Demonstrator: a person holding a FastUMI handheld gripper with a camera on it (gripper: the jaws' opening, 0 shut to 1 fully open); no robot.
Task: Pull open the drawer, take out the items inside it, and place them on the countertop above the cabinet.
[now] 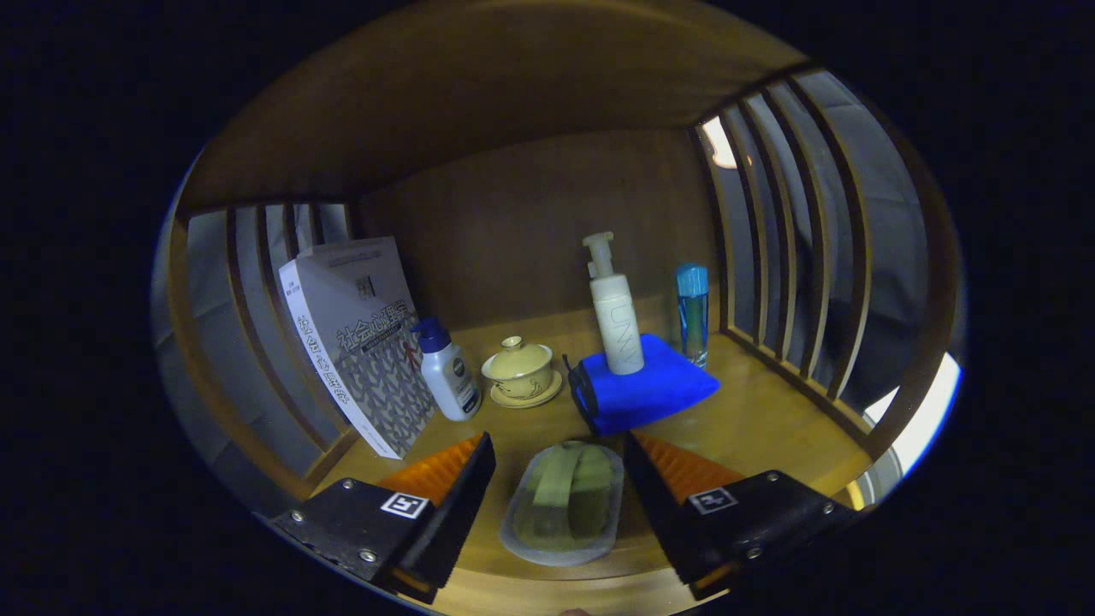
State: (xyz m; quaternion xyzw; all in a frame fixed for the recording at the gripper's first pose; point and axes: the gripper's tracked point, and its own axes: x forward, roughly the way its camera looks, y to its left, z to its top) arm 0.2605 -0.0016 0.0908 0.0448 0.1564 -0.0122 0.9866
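We see the hand-held gripper (pixel 558 453) with its two fingers spread wide, pressing on nothing. Between the orange-ribbed fingertips (pixel 440 466) lies a green brush (pixel 565 500) in a clear oval wrapper, flat on the wooden surface (pixel 761 419) and touching neither finger.

Taking the brush as our landmark, just beyond it and slightly to the right sits a folded blue cloth (pixel 650 389). A white pump bottle (pixel 616 312) stands upright on the cloth. Right of that bottle, beside the cloth's far corner, stands a slim blue bottle (pixel 692 312), also upright.

Beyond the brush and a little to the left we find a cream lidded cup (pixel 517 364) on its saucer. Left of the cup stands a small white bottle with a blue cap (pixel 446 368), tilted a little. Further left still, a book (pixel 355 338) stands on end, leaning against the slatted side wall (pixel 248 342).

A matching slatted wall (pixel 796 257) closes the right side, well apart from the brush. A plain wooden back panel (pixel 530 222) rises behind all the items.
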